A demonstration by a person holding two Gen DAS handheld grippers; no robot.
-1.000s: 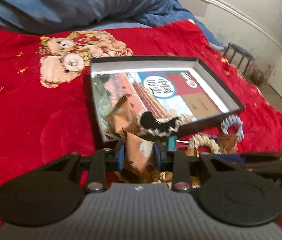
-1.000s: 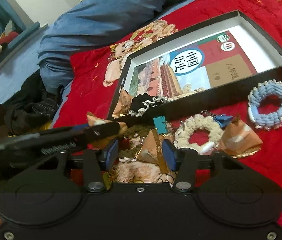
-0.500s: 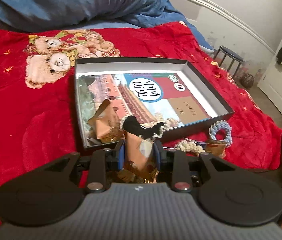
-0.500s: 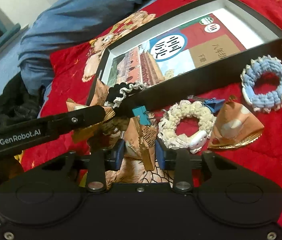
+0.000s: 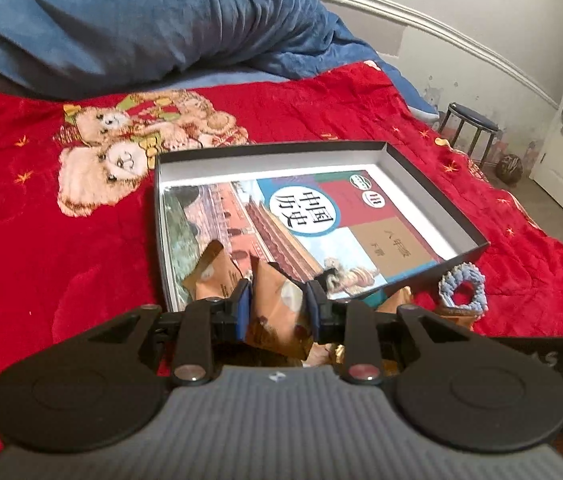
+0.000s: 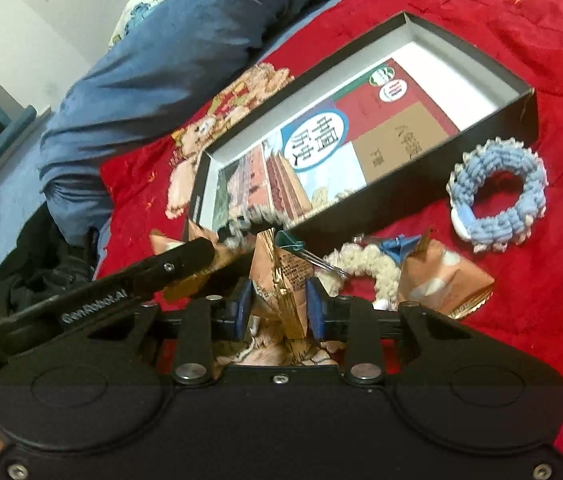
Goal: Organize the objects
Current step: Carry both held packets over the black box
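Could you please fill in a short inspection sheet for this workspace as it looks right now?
Surface: red blanket with a teddy-bear print, on a bed.
Job's things: black box holding a book; one snack packet lies inside it; blue scrunchie, cream scrunchie, another packet and two binder clips lie outside.
Clutter: rumpled blue duvet; dark clothes at the bed edge.
Grippers: left gripper shut on a packet; right gripper closing on a packet between its pads.
Cables: nothing seen.
Surroundings: stool, white door, wall.
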